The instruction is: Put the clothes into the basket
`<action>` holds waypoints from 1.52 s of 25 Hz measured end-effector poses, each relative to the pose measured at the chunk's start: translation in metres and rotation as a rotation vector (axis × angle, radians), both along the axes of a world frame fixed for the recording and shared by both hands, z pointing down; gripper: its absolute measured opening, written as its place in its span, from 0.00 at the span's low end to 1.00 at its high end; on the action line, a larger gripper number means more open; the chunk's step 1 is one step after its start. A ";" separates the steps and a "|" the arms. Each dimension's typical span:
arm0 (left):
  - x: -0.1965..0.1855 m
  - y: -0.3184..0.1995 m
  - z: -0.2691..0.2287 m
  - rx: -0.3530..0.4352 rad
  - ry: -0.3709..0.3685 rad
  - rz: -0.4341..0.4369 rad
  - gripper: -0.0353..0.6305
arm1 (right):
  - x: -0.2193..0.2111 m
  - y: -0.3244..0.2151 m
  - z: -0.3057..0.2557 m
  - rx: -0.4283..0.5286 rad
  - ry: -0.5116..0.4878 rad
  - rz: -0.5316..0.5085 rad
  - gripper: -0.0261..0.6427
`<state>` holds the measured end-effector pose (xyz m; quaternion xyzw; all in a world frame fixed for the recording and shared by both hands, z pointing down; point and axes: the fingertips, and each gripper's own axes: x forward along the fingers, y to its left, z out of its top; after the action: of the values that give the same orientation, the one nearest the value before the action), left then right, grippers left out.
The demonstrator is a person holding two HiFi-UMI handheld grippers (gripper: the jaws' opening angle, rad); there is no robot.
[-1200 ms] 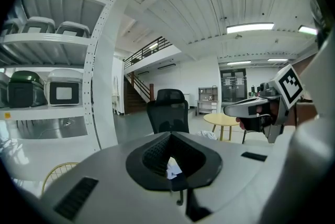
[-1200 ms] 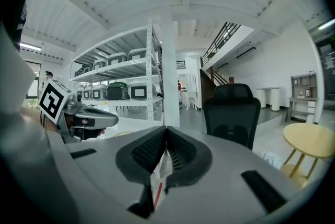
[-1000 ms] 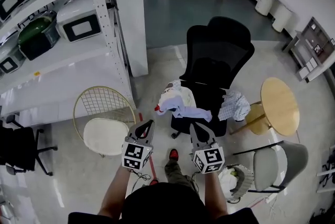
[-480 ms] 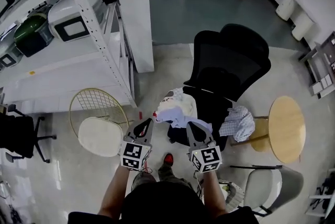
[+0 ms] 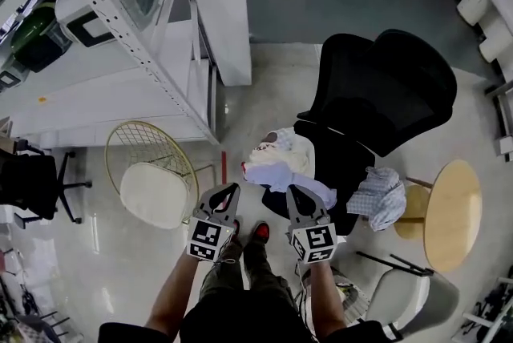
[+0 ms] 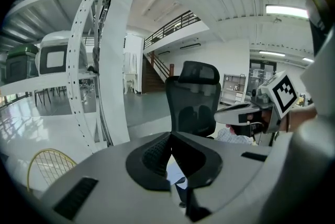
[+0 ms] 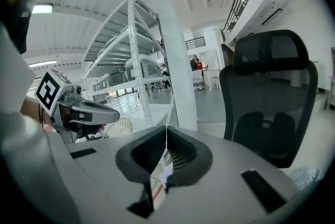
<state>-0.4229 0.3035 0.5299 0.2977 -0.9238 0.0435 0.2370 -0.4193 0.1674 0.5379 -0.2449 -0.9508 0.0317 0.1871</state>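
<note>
Item one, room to move: a strip of pale glossy floor (image 5: pixel 260 105) runs ahead of me between the gold wire chair (image 5: pixel 151 173) on my left and the black office chair (image 5: pixel 377 93) on my right. A white pillar (image 5: pixel 220 5) and white perforated-steel shelving (image 5: pixel 124 33) close the far left; a round wooden table (image 5: pixel 453 213) and a grey shell chair (image 5: pixel 409 297) close the right. Item two, materials: the office chair has a mesh back and a dark seat; the wire chair has a thin lattice back and a round off-white cushion; the shelving carries boxy white appliances. Item three, clothes (image 5: pixel 280 163): a soft crumpled heap, white and pale blue, on the front of the office chair's seat, with a blue-checked cloth (image 5: pixel 378 197) draped off the seat's edge toward the table. Item four, basket (image 5: pixel 357 293): low at my right side, beside the grey chair, partly hidden by my right forearm. Item five, my left claw (image 5: pixel 231 189): jaws together, nothing in them, tip over bare floor, the heap near, ahead and to its right. Item six, my right claw (image 5: pixel 292 191): jaws together, empty, tip near the heap's closest edge; both claws sit side by side above my red shoes (image 5: pixel 261 232)
</note>
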 end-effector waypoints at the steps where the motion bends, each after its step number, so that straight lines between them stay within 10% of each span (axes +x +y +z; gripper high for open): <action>1: -0.004 0.001 0.010 -0.004 0.014 0.001 0.06 | -0.006 0.001 0.011 0.005 0.012 -0.003 0.08; 21: -0.045 0.011 0.131 -0.029 0.169 -0.004 0.06 | -0.078 0.022 0.163 -0.014 0.199 -0.075 0.09; 29: -0.052 0.010 0.139 -0.033 0.194 -0.016 0.06 | -0.099 0.028 0.214 0.003 0.302 -0.175 0.48; 38: -0.045 0.014 0.155 -0.059 0.242 -0.023 0.06 | -0.114 0.033 0.270 0.134 0.363 -0.206 0.55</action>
<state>-0.4677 0.3177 0.6844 0.2833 -0.8900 0.0317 0.3558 -0.5330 0.2003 0.8082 -0.3178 -0.8714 -0.0074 0.3736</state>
